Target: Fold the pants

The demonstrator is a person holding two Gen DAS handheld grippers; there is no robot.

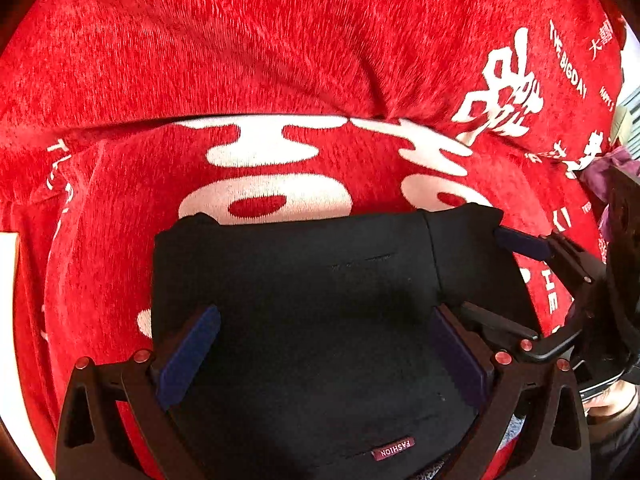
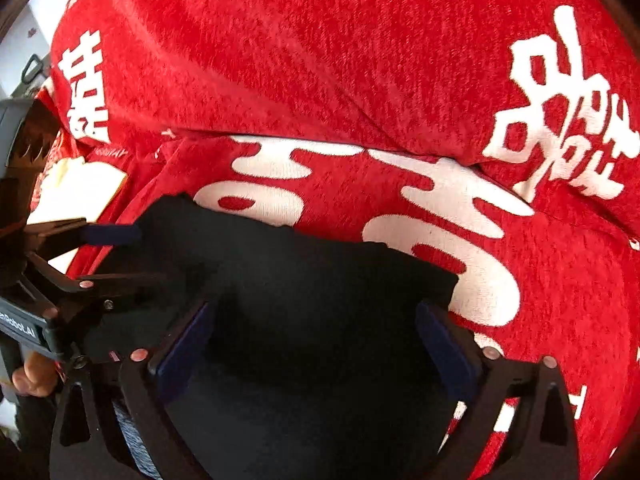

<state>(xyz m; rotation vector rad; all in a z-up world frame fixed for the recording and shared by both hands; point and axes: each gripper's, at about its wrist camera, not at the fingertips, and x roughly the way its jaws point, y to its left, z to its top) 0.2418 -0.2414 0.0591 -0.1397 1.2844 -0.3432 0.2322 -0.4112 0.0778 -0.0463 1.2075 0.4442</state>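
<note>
The black pants (image 1: 320,300) lie folded into a compact rectangle on a red blanket (image 1: 240,60), with a small red "FASHION" label (image 1: 393,449) near the front edge. My left gripper (image 1: 326,354) is open, its blue pads spread wide just above the folded cloth. In the right wrist view the same pants (image 2: 312,320) fill the lower middle, and my right gripper (image 2: 314,350) is open above them. Each gripper shows in the other's view: the right one (image 1: 532,280) at the pants' right edge, the left one (image 2: 100,256) at their left edge.
The red blanket with large white characters (image 2: 440,220) covers the surface and rises in a fold behind the pants (image 2: 360,60). A white surface (image 1: 8,320) shows at the far left. A purple cloth (image 1: 608,168) lies at the right edge.
</note>
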